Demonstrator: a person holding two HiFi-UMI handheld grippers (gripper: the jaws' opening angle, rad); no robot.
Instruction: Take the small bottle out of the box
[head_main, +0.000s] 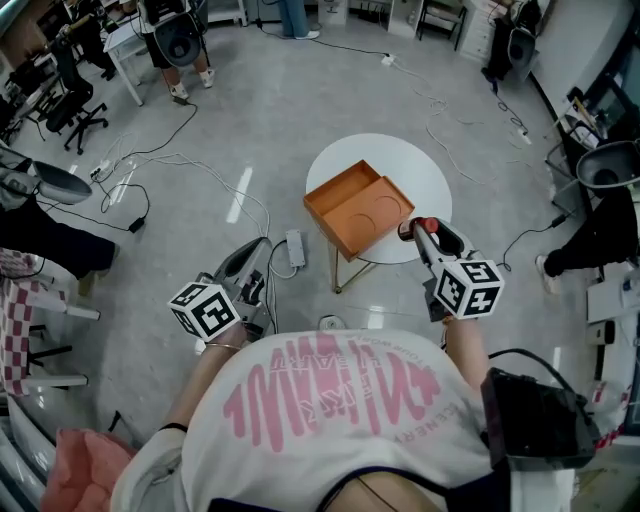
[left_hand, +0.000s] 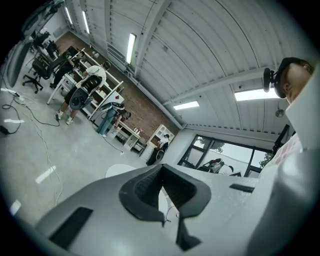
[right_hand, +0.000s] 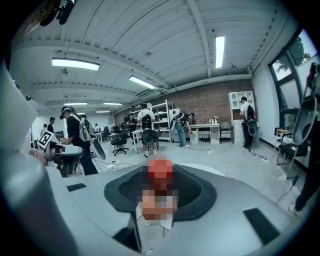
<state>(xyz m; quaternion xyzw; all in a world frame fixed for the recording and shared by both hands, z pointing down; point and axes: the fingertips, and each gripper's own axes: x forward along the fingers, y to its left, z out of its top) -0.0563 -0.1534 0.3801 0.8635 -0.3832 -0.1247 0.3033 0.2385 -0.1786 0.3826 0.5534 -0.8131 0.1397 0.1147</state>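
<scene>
On my feed the person running the rig has a white short-sleeved T-shirt (head_main: 330, 420) with a big pink scribble print and pink lettering across it, and a thin band (head_main: 224, 347) at the left wrist. The left gripper (head_main: 256, 246) and right gripper (head_main: 421, 229) are both smooth light-grey shells that taper toward the front. Each carries a white cube with black square markers, the left cube (head_main: 205, 310) and the right cube (head_main: 468, 288). In the gripper views the inner pads (left_hand: 142, 187) are dark and finely ribbed, with black rectangular slots (left_hand: 70, 227) sunk into the shells.
</scene>
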